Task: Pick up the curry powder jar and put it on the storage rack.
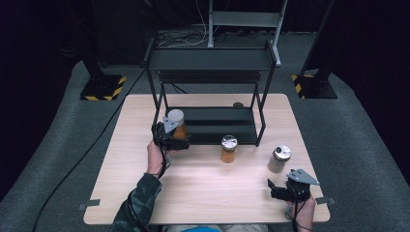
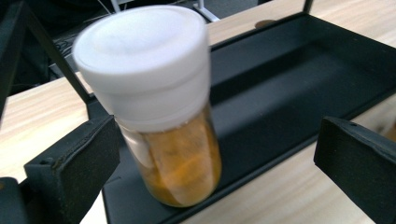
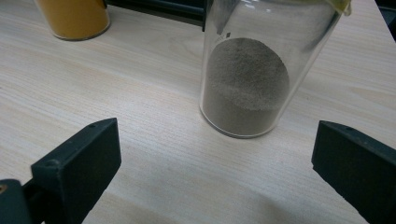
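A jar with a white lid and orange contents (image 2: pixel 180 158) stands on the front left of the black rack's lower shelf (image 2: pixel 299 88). My left gripper (image 2: pixel 219 154) is open around it, with the left jaw close beside the glass and the right jaw well clear. In the high view this jar (image 1: pixel 177 123) sits just beyond my left gripper (image 1: pixel 175 139). A glass jar of grey powder (image 3: pixel 245 84) stands on the table a short way ahead of my open right gripper (image 3: pixel 217 149), which holds nothing. The high view has that jar (image 1: pixel 279 158) above the right gripper (image 1: pixel 285 182).
Another orange-filled jar with a shiny lid (image 1: pixel 228 148) stands on the table in front of the rack, also the orange jar (image 3: pixel 74 18). The two-tier black rack (image 1: pixel 212 60) fills the table's far middle. A small brown round thing (image 1: pixel 238 104) lies behind it. The wooden table (image 1: pixel 203 193) ends near both hands.
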`<state>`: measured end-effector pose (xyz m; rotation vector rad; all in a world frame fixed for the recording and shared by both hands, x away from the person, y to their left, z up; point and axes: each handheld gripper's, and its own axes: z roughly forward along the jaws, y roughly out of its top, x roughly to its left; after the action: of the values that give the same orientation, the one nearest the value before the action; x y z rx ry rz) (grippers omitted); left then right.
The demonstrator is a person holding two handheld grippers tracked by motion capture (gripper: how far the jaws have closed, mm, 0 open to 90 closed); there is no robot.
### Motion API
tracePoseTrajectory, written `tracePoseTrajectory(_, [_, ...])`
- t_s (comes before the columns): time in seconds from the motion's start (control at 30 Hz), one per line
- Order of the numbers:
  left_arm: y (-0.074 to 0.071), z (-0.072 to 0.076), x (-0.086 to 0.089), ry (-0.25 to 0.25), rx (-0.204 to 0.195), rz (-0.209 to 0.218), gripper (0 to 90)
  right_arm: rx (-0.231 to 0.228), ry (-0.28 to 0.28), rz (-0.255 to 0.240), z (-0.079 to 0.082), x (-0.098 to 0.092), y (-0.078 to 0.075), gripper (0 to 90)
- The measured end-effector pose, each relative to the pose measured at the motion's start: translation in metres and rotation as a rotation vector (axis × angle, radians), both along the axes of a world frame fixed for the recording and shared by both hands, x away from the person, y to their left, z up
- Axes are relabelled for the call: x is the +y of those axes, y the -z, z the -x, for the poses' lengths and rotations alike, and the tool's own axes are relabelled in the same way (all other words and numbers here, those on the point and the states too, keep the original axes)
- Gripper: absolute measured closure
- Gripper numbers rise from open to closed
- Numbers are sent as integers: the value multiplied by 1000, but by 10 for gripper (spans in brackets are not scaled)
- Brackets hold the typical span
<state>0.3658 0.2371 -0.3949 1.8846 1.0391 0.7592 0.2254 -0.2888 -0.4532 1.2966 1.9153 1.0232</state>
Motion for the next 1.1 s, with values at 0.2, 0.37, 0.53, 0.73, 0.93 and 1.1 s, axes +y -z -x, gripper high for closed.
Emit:
tracePoseTrajectory(0.2, [2, 12, -2, 30, 7, -20, 0, 0, 0, -1, 0, 0, 0, 5])
tracePoseTrajectory(0.37, [5, 22, 0, 50, 18, -35, 0, -1, 0, -1, 0, 0, 0, 5])
tracePoseTrajectory(0.53, [9, 33, 6, 50, 31, -37, 0, 0, 0, 1, 0, 0, 0, 5])
tracePoseTrajectory(0.73, [17, 45, 16, 54, 77, -36, 0, 0, 2, 3, 0, 1, 0, 5])
tracePoseTrajectory(0.93, [25, 55, 25, 49, 124, -35, 0, 0, 3, 5, 0, 1, 0, 5])
tracePoseTrajectory(1.1, [33, 63, 30, 42, 175, -34, 0, 0, 4, 6, 0, 1, 0, 5])
